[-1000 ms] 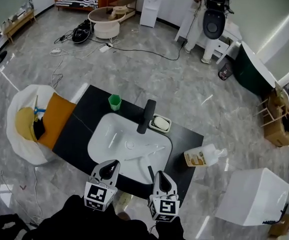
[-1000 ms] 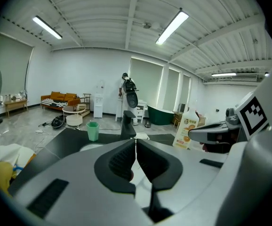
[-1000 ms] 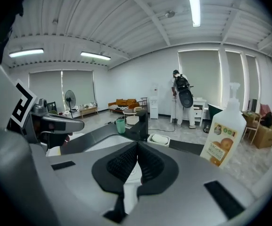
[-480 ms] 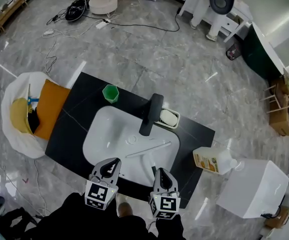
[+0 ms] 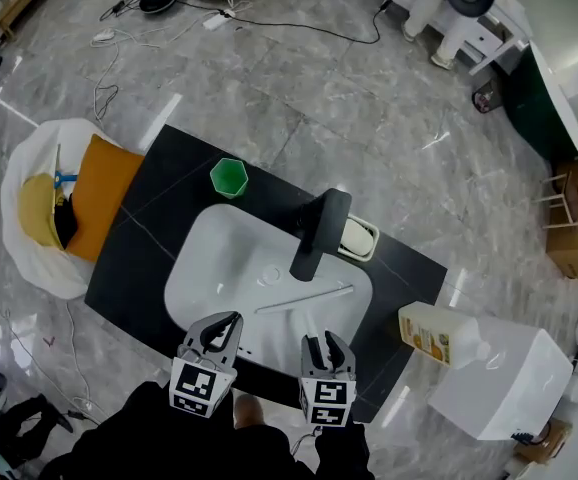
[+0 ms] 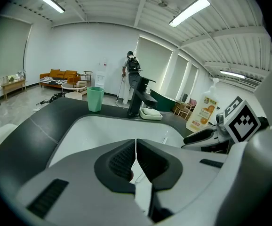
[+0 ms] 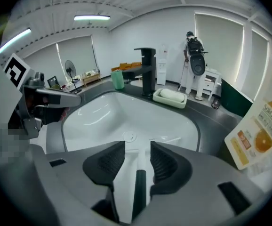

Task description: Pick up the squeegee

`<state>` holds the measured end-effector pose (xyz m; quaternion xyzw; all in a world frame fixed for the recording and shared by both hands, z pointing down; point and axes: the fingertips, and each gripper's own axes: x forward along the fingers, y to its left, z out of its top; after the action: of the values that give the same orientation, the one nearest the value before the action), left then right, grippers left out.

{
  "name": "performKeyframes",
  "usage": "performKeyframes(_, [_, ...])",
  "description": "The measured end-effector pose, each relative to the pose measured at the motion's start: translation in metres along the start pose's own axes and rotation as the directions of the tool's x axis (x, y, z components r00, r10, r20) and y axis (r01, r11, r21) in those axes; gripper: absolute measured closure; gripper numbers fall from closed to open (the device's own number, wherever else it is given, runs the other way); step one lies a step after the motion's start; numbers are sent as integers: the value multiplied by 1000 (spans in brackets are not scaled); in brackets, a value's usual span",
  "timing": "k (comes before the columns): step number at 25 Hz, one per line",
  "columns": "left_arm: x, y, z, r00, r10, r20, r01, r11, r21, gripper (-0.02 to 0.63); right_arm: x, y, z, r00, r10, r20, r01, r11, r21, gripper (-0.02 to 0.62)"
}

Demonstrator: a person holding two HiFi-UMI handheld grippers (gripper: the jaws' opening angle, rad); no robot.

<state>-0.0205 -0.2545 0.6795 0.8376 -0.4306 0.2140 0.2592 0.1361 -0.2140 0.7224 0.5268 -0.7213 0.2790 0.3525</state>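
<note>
Change since a second ago: right gripper [image 5: 326, 344] had its jaws together; they are now parting. Both grippers sit lower and closer over the sink's near rim.
Left gripper [image 5: 221, 326]: jaws closed tip to tip, nothing between them; it hangs over the near left rim.
Right gripper jaws: partly apart and opening, with the dark handle between the pads but not pinched.
Squeegee [image 7: 137, 192]: lies inside the sink [image 5: 209, 258], handle towards the near rim and pale blade crosswise near the drain.
Edges: the black surface [image 5: 139, 238] frames the white basin on all sides, with only a narrow strip along the near edge below the grippers.
Open room: the basin floor ahead of both grippers is bare apart from the squeegee. The faucet [image 5: 314, 238] stands at the far rim, with its spout reaching over the basin.
Far rim items: soap dish [image 5: 359, 236] just beside the faucet; green cup [image 5: 228, 177] well to the left.
Right end: bottle [image 5: 437, 334] stands at the corner of the surface.
Writing: the bottle's label begins "Soft" above an orange-fruit picture; the rest is cut off. Cubes on both grippers carry square black-and-white markers.
Hidden: from the head view the right gripper covers the handle. The handle's near end is lost below the jaws in the right gripper view.
</note>
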Motion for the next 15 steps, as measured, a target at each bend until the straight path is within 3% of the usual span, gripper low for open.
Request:
performKeyframes(7, [19,6,-9,1000,-10,-28,9,1000,-23,578,37,4,-26,987,26,-156,-28,1000,-10,322])
performKeyframes(15, [38,15,-12,999,-23,-47,21,999,-38,578,66,3,-43,965,24,-263,-27,1000,-7,318])
